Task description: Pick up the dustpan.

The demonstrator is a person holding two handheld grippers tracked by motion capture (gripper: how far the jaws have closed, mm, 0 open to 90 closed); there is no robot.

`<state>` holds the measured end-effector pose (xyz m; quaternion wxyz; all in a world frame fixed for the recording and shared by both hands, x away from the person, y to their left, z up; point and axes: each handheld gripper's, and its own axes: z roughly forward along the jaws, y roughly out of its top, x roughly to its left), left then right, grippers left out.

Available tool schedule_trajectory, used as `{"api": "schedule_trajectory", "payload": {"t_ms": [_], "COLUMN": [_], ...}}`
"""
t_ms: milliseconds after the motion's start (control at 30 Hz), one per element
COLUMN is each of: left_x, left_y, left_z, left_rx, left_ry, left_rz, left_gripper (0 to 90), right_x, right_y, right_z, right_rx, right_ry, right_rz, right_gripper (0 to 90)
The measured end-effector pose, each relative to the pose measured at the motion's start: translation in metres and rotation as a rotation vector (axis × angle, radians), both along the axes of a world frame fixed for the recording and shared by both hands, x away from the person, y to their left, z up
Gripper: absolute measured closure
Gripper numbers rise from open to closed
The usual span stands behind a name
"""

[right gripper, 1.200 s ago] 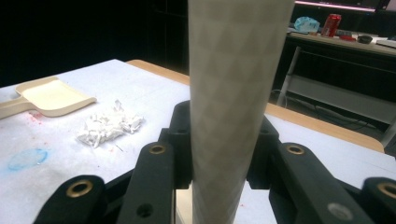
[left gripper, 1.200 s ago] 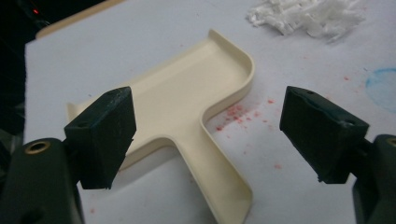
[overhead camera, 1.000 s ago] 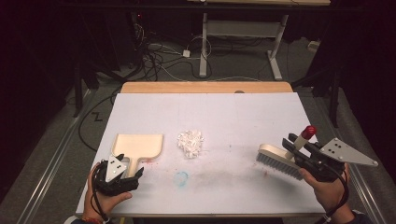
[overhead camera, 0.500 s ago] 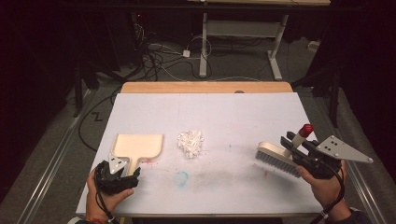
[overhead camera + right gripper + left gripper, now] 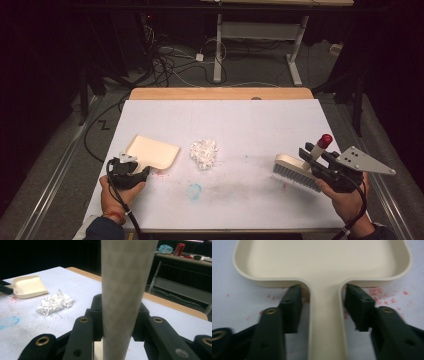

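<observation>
Brush (image 5: 296, 171) shifted left; right hand-held gripper (image 5: 117, 322) clamps textured handle. Left hand-held gripper (image 5: 323, 307) straddles smooth dustpan (image 5: 324, 262) handle, seemingly ungripped.

A cream dustpan (image 5: 154, 151) lay flat on the white bench (image 5: 250, 125), left of the pile of white shreds (image 5: 204, 151), its handle (image 5: 325, 322) pointing toward the person between the left tongs' (image 5: 325, 308) jaws. A brush (image 5: 299, 170) with grey bristles sat well right of the pile, its pale, red-tipped handle (image 5: 125, 290) clamped in the right tongs (image 5: 117, 322).
</observation>
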<state>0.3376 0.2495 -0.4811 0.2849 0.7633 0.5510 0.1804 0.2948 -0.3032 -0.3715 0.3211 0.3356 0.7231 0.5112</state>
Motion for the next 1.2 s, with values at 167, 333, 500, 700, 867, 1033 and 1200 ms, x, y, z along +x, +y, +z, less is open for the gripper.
{"api": "schedule_trajectory", "payload": {"t_ms": [167,333,500,700,867,1033,1200], "left_x": [0.006,0.010,0.008,-0.003,-0.021,-0.034,-0.044], "left_y": [-0.003,0.000,0.002,0.000,-0.005,-0.007,-0.010], "left_z": [0.004,0.008,0.019,0.038,0.053,0.049,0.047], "left_rx": [0.031,0.040,0.074,0.103,0.138,0.143,0.133], "left_ry": [0.031,0.046,0.078,0.087,0.113,0.147,0.165], "left_rz": [-0.033,-0.070,-0.140,-0.200,-0.267,-0.303,-0.336], "left_gripper": [63.4,63.7,63.8,63.8,63.7,63.7,63.8], "right_x": [-0.001,-0.001,0.001,-0.001,0.000,0.002,0.009], "right_y": [0.005,0.007,0.006,0.003,0.003,0.005,0.009], "right_z": [-0.003,-0.005,-0.005,-0.003,-0.004,-0.006,-0.008], "right_rx": [-0.002,-0.008,-0.010,-0.008,-0.014,-0.020,-0.019], "right_ry": [0.014,0.016,0.020,0.021,0.026,0.024,0.028], "right_rz": [0.024,0.033,0.026,0.023,0.024,0.026,0.027], "right_gripper": [70.0,70.0,70.0,70.0,70.0,70.1,70.1]}}
